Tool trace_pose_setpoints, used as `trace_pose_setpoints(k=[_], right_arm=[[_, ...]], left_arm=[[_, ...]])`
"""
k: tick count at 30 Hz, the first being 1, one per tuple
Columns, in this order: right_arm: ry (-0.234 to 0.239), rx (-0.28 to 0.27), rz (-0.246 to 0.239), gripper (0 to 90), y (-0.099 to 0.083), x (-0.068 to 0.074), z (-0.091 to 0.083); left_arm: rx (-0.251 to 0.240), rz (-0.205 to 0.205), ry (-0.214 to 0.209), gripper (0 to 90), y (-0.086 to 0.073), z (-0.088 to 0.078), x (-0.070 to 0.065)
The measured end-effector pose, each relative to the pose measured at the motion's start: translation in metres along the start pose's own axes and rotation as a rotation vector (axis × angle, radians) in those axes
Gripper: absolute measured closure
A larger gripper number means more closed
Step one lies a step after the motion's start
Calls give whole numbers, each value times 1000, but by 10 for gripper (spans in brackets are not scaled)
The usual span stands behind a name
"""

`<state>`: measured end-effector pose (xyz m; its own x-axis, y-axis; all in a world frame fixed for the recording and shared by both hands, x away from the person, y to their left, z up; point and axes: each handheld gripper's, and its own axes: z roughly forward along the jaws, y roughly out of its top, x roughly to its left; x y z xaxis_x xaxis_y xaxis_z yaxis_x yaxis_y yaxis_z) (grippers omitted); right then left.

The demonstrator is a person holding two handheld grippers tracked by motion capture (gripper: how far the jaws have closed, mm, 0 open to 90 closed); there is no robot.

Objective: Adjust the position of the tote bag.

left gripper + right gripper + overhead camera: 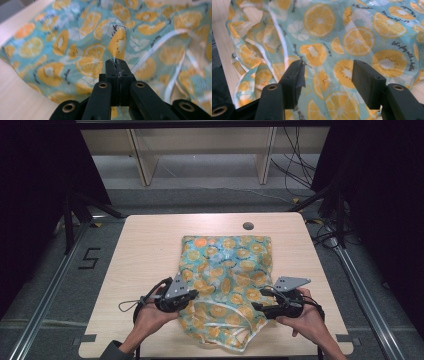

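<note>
On the left, the left hand is coming in from the near edge of the wooden table, carrying the left gripper at the left edge of the fruit-print cloth. In the left gripper view its two black jaws are pressing together, pinching a thin raised fold of the cloth at their tips, so the fabric is peaking up from the pinch.

The cloth, teal with orange slices and kiwi halves, is lying in the middle of the table, flatter at its far end and rumpled at its near end, where a white-trimmed edge is curling between the two grippers. A round grommet hole is sitting in the tabletop beyond the cloth's far edge.

On the right, the right hand is holding the right gripper at the cloth's right near edge. In the right gripper view its jaws are standing apart over the fabric, with the cloth showing between them and neither pad pressing on it.
</note>
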<state>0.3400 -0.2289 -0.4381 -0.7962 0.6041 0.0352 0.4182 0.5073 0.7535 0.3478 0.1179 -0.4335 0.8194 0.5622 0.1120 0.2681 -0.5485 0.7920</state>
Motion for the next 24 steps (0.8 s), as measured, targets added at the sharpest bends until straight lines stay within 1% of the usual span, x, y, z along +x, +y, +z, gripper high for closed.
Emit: trace_pose_setpoints(k=[1,2,3,4,5,6,7,9,10,11,12,13,14,15,16,17,18,19,20,21,22,23,24], right_arm=[[9,-4,-6,431,0,0,0],[-1,6,-7,428,1,0,-1],[13,-4,-12,427,1,2,0],[5,-10,-16,423,2,3,-1],[12,-3,-13,418,3,4,0],[11,-1,-24,412,4,5,-2],[20,-2,-28,407,4,7,-2],[34,3,-43,399,5,11,0],[38,12,-40,396,6,13,1],[38,12,-40,396,6,13,1],[38,17,-40,392,6,15,3],[46,27,-48,396,6,18,7],[44,34,-49,423,5,19,10],[37,36,-57,466,5,20,12],[29,57,-61,548,4,21,16],[3,76,-79,663,4,21,19],[-7,97,-110,756,5,19,21],[-29,85,-124,812,6,18,25],[-57,75,-148,865,10,14,28],[-52,80,-151,888,16,10,27],[-77,52,-158,893,22,3,28],[-85,39,-143,898,29,-3,28],[-110,20,-150,900,36,-12,29]], left_arm=[[-15,-8,4,890,7,0,3],[-28,-12,-5,891,12,2,7],[-36,-18,-3,890,17,3,11],[-53,-25,-9,890,21,4,14],[-68,-47,-8,890,25,6,17],[-82,-54,-5,890,28,8,18],[-77,-49,-1,891,32,8,21],[-92,-53,-2,890,37,10,25],[-97,-64,-9,890,39,11,26],[-97,-64,-9,890,39,11,26],[-109,-79,-6,890,42,13,26],[-101,-66,-4,889,43,13,28],[-108,-72,-8,889,44,14,28],[-106,-65,-6,888,44,15,29],[-110,-84,-5,889,45,16,29],[-117,-83,-8,888,45,17,30],[-112,-70,-8,888,45,17,32],[-121,-86,-2,888,45,18,33],[-102,-66,-2,887,45,18,38],[-111,-85,9,887,45,19,40],[-115,-102,14,887,44,20,42],[-111,-99,17,886,43,21,47],[-104,-114,20,885,41,23,50]])
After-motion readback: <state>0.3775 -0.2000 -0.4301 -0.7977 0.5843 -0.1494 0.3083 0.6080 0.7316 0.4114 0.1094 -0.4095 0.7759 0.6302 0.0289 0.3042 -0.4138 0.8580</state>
